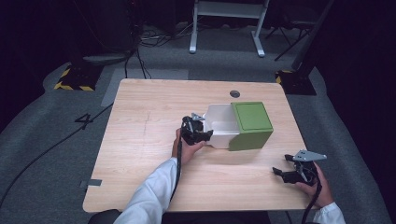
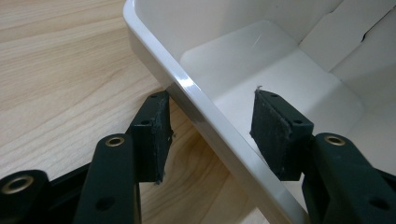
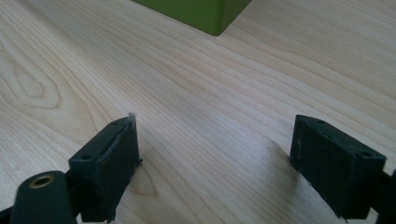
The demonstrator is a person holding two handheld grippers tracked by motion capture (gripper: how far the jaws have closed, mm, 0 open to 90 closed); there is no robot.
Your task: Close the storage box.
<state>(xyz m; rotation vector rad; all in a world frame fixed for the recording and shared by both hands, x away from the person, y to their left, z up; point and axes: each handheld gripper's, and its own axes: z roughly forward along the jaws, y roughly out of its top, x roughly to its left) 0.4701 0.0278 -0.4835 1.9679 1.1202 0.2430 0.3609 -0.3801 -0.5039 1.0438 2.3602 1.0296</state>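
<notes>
Right gripper (image 1: pixel 286 173), lower right of the high view, held in a hand (image 1: pixel 317 186) near the counter's near edge. Its fingers (image 3: pixel 109 165) stand wide apart with nothing between them. In the right gripper view they hover low over bare wood grain, with a corner of the green box at the top centre of the frame, well apart from them.

Light wooden counter (image 1: pixel 149 140) runs across the middle of the high view. A white sleeve (image 1: pixel 149 196) comes in from the bottom centre, ending in the hand (image 1: pixel 186 150) that carries the left gripper (image 1: pixel 205 128).

Left gripper sits at the centre of the high view, at the left end of the white glossy plastic drawer tray (image 1: pixel 219 122). In the left gripper view its fingers (image 2: pixel 154 135) straddle the tray's rim (image 2: pixel 187 88): one finger outside over the wood, the other inside over the tray floor. A gap shows on both sides of the wall, so the fingers are parted, not pressing it.

The tray is slid partway out to the left of the green box-shaped sleeve (image 1: pixel 252 123), right of centre on the counter. The tray interior looks empty.

Farther up, a dark round grommet (image 1: pixel 235 94) near the counter's far edge. Beyond it, grey carpet floor (image 1: pixel 46 116) with black cables (image 1: pixel 140 44) and a white metal frame (image 1: pixel 229 23) at top centre.
</notes>
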